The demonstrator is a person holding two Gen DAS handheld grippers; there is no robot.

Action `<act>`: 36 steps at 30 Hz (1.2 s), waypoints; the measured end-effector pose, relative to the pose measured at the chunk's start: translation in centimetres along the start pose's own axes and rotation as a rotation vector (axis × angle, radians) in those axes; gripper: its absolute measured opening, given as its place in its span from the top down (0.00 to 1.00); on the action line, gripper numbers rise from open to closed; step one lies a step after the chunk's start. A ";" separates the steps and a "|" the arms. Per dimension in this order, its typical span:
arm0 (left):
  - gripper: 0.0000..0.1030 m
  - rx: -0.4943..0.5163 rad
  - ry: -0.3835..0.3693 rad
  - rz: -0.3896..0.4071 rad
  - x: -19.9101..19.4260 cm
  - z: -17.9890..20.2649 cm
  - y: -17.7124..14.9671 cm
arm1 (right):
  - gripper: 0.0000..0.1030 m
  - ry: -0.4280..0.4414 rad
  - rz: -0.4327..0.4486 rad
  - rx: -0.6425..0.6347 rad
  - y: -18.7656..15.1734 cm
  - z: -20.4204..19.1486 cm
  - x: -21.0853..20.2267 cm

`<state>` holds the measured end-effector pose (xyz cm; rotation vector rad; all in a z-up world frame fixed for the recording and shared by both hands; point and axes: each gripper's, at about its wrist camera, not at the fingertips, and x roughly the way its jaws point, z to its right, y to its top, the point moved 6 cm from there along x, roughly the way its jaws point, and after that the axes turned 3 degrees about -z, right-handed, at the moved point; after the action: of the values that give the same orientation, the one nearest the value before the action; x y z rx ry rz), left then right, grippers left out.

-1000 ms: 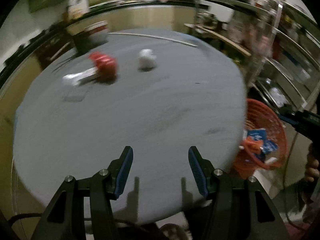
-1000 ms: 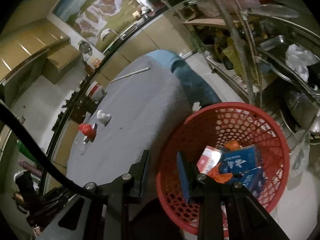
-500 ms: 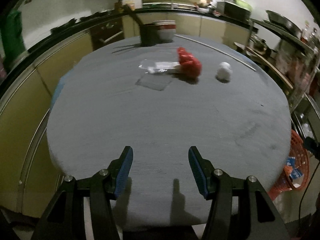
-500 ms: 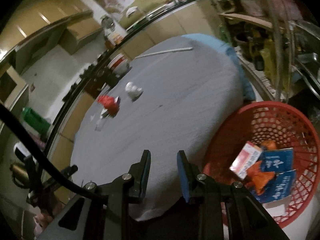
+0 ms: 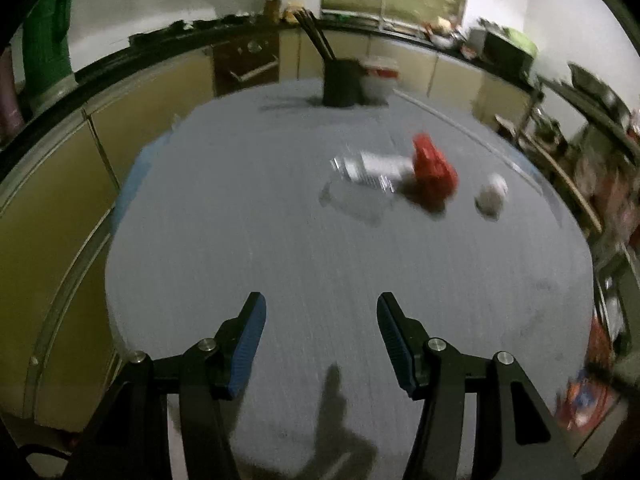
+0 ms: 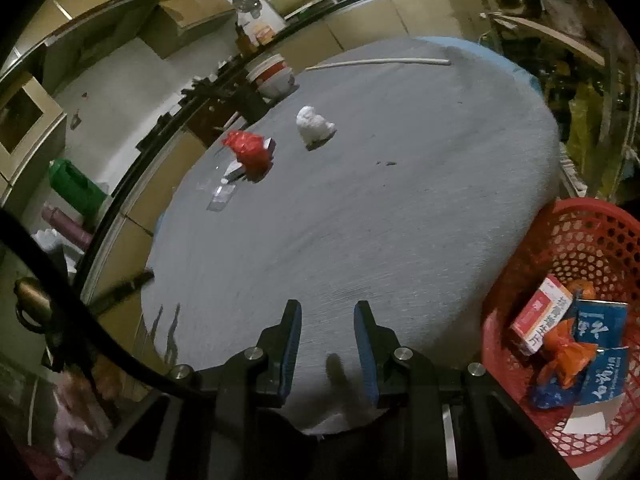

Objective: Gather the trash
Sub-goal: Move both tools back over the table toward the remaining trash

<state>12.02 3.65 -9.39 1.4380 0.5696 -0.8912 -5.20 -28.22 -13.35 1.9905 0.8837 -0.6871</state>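
Note:
On the round grey table point(image 5: 280, 248) lie a crumpled red wrapper point(image 5: 434, 168), a clear plastic wrapper point(image 5: 368, 170) beside it and a white paper ball point(image 5: 491, 198), all towards the far side. My left gripper point(image 5: 320, 320) hovers over the near part of the table, its jaws opening with nothing between them. My right gripper point(image 6: 326, 320) is at the table's near edge, jaws drawn close and empty. It also sees the red wrapper point(image 6: 250, 152), the paper ball point(image 6: 314, 126) and the clear wrapper point(image 6: 222, 198). A red mesh basket point(image 6: 580, 232) at lower right holds cartons and wrappers.
A black holder with chopsticks point(image 5: 340, 84) and a red-and-white bowl point(image 6: 272, 74) stand at the table's far edge. A long pale stick point(image 6: 380, 62) lies near the back rim. Cluttered shelves point(image 6: 588, 120) rise on the right; cabinets ring the room.
Both views have swung from the basket side onto the table. The trash has drifted right in the left view; the basket has slid to the lower right in the right view. The left jaws stand wider.

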 end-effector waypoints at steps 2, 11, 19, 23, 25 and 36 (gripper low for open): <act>0.26 -0.023 -0.026 0.019 0.5 -0.2 2.3 | 0.71 0.004 -0.006 -0.002 0.0 -0.1 0.3; 0.18 0.046 -0.151 -0.084 7.3 2.9 7.7 | 0.71 0.020 -0.018 0.032 0.3 0.4 1.1; 0.18 -0.001 -0.164 -0.175 11.9 4.1 9.4 | 0.71 0.032 -0.019 0.083 0.7 1.9 1.2; 0.18 0.035 -0.130 -0.155 12.3 4.8 9.8 | 0.71 0.037 -0.019 0.083 0.7 2.0 1.3; 0.18 0.080 -0.103 -0.150 12.5 5.4 9.7 | 0.71 0.038 -0.023 0.082 0.6 2.0 1.4; 0.25 0.182 -0.064 -0.094 13.4 5.5 9.9 | 0.71 0.033 -0.021 0.098 0.5 2.2 1.4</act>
<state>26.65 -4.97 -13.73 1.5498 0.5218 -1.0821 -4.26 -29.86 -15.26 2.0873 0.9072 -0.7230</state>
